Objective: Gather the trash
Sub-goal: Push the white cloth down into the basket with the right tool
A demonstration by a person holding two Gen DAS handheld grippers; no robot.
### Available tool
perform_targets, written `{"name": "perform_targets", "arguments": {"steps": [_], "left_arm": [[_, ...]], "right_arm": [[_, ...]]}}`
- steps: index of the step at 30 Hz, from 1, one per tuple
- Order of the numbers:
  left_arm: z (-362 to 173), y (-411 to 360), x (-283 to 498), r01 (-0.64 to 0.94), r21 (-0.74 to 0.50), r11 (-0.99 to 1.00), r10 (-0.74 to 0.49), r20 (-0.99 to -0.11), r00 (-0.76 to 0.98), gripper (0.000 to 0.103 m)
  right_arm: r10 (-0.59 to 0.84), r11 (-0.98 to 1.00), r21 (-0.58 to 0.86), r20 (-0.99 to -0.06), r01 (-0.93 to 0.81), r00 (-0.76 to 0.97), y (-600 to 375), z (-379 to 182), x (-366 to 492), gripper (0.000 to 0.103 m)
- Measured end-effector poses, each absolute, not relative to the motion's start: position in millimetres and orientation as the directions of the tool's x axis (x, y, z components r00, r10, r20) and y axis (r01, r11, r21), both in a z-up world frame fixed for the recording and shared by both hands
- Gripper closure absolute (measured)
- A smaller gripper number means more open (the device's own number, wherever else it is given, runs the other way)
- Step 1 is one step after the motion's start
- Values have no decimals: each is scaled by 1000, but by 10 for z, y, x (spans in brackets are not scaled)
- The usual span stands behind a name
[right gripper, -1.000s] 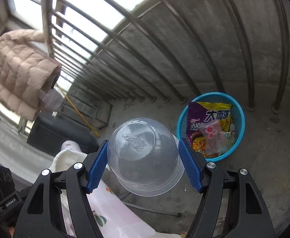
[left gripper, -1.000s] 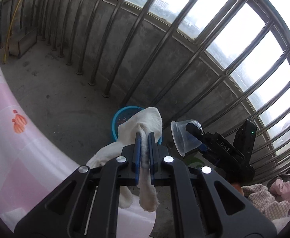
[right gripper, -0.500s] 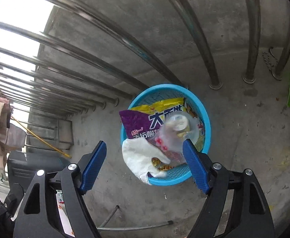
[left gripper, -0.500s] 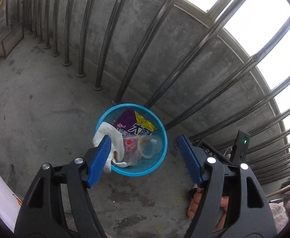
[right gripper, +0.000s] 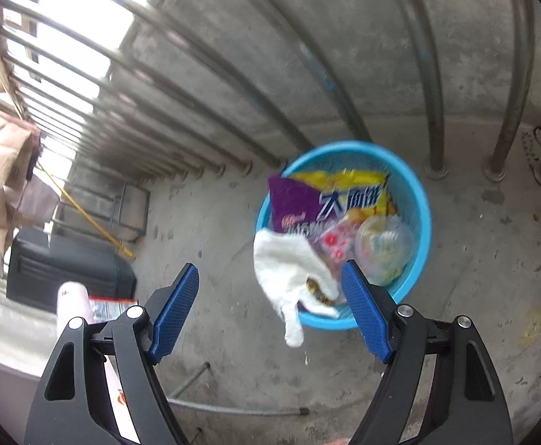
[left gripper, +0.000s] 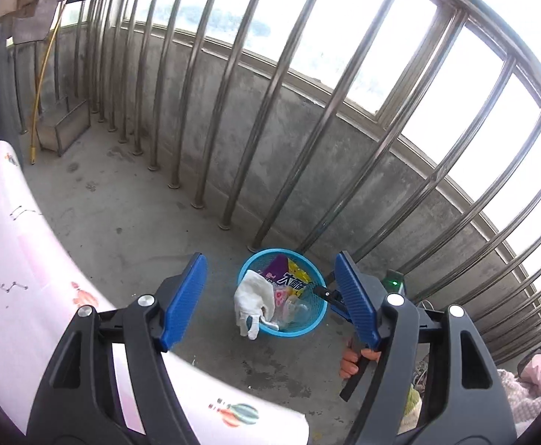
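A blue mesh basket (left gripper: 317, 315) (right gripper: 420, 200) stands on the concrete floor by the railing. In it lie a purple and yellow snack bag (left gripper: 292, 278) (right gripper: 326, 200), a clear plastic cup (left gripper: 298, 309) (right gripper: 385, 244) and a small pink wrapper (right gripper: 331, 239). A white cloth glove (left gripper: 252, 302) (right gripper: 289, 270) hangs over the basket's near rim. My left gripper (left gripper: 270, 304) is open and empty, above the basket. My right gripper (right gripper: 270, 313) is open and empty, above the basket's near left side; it also shows at the basket's right in the left wrist view (left gripper: 329, 294).
Steel railing bars (left gripper: 270, 111) and a low concrete wall (right gripper: 307, 85) run behind the basket. A pink patterned tabletop (left gripper: 18, 267) lies at the left. A padded jacket (right gripper: 0, 170) hangs at far left, a black box (right gripper: 63, 270) below it. Thin pipes (right gripper: 233, 409) lie on the floor.
Both grippers opened and dropped the glove and the cup into the basket, then drew back and up. The basket now looks smaller in the left wrist view.
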State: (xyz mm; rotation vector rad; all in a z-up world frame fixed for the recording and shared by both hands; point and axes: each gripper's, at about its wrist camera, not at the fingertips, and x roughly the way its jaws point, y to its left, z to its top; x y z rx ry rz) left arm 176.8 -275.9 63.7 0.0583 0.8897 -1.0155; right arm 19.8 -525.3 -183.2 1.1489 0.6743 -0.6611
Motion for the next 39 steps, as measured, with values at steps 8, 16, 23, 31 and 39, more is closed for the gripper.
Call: {"name": "perform_targets", "arguments": {"steps": [8, 16, 23, 31, 39], "left_arm": [[938, -1155, 1774, 662, -337, 669, -693, -605, 392, 35], [678, 456, 1536, 378, -345, 859, -511, -613, 603, 29], [314, 1123, 1616, 177, -392, 903, -414, -679, 606, 29], [334, 1190, 1694, 177, -422, 889, -432, -647, 628, 29], [188, 1080, 1552, 173, -406, 897, -418, -655, 629, 29]], "right_arm": [[126, 271, 533, -845, 801, 520, -5138, -2657, 982, 27], [217, 111, 446, -883, 888, 417, -5253, -3428, 1249, 48], [242, 47, 513, -838, 857, 489, -5279, -3621, 1264, 83], [88, 202, 524, -851, 827, 517, -5250, -2967, 1144, 96], [-5, 448, 148, -986, 882, 167, -5496, -3101, 1057, 77]]}}
